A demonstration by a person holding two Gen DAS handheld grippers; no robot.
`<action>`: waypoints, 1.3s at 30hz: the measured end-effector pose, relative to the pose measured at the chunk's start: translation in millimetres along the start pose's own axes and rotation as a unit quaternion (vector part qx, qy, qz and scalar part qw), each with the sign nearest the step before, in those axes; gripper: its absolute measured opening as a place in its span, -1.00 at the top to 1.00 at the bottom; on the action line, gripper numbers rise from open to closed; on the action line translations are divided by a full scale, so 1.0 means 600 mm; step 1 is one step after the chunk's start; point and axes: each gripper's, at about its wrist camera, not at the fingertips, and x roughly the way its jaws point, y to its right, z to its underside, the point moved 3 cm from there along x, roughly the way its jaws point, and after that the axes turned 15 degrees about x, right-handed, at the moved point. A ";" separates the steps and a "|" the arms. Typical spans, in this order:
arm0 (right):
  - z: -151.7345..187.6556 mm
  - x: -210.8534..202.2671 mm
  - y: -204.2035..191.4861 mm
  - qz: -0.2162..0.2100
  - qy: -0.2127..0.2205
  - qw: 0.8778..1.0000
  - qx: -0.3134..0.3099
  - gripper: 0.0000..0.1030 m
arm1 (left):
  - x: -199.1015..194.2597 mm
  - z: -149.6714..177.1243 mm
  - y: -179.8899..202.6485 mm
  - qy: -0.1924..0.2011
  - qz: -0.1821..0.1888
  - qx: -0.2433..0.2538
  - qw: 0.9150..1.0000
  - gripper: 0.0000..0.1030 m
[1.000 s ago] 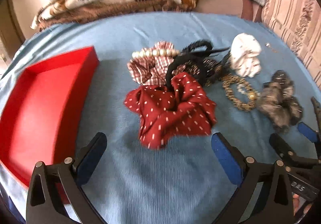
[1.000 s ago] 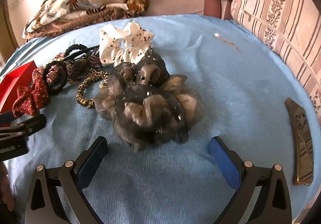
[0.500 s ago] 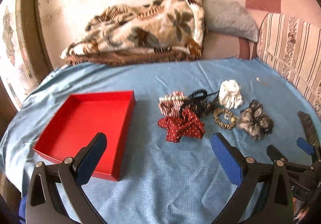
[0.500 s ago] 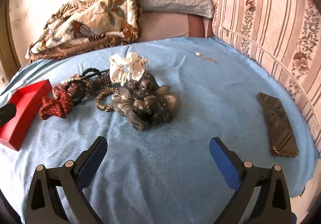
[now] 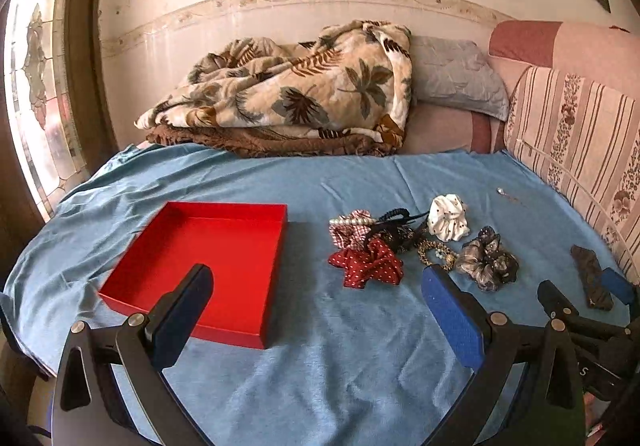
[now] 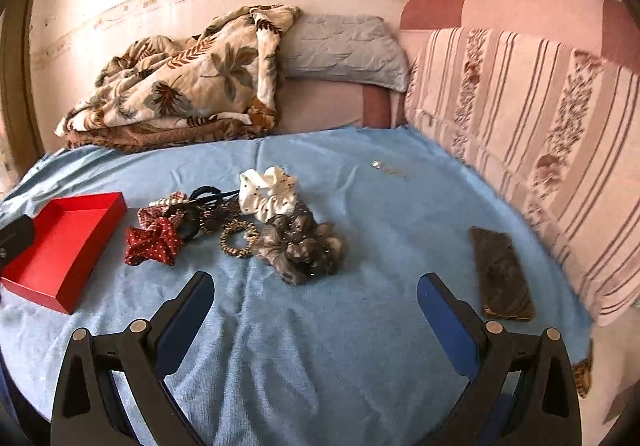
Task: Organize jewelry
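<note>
An empty red tray (image 5: 224, 246) (image 6: 60, 234) lies on the blue cloth at the left. To its right is a pile of hair pieces: a red dotted scrunchie (image 5: 368, 264) (image 6: 152, 242), a checked one with pearls (image 5: 350, 230), black bands (image 5: 394, 224), a gold beaded band (image 6: 236, 240), a white dotted scrunchie (image 5: 448, 222) (image 6: 270, 196) and a grey gauzy one (image 5: 486, 264) (image 6: 300, 246). My left gripper (image 5: 316, 310) is open and empty, held back from the pile. My right gripper (image 6: 314, 314) is open and empty, short of the grey scrunchie.
A dark flat clip (image 5: 592, 282) (image 6: 502, 272) lies at the right of the cloth. A small shiny pin (image 6: 378, 165) lies far right. A leaf-print blanket (image 5: 288, 94) and grey pillow (image 5: 452, 74) lie behind. A striped sofa back (image 6: 520, 134) bounds the right.
Both grippers have pulled back and up from the pile, so the items look smaller and the whole tray and the wall show. Both stay open and empty.
</note>
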 end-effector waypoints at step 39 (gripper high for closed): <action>-0.044 -0.133 -0.028 -0.038 0.118 0.992 -0.030 -1.00 | -0.109 -0.009 -0.041 0.067 -0.013 -0.008 0.998 -1.00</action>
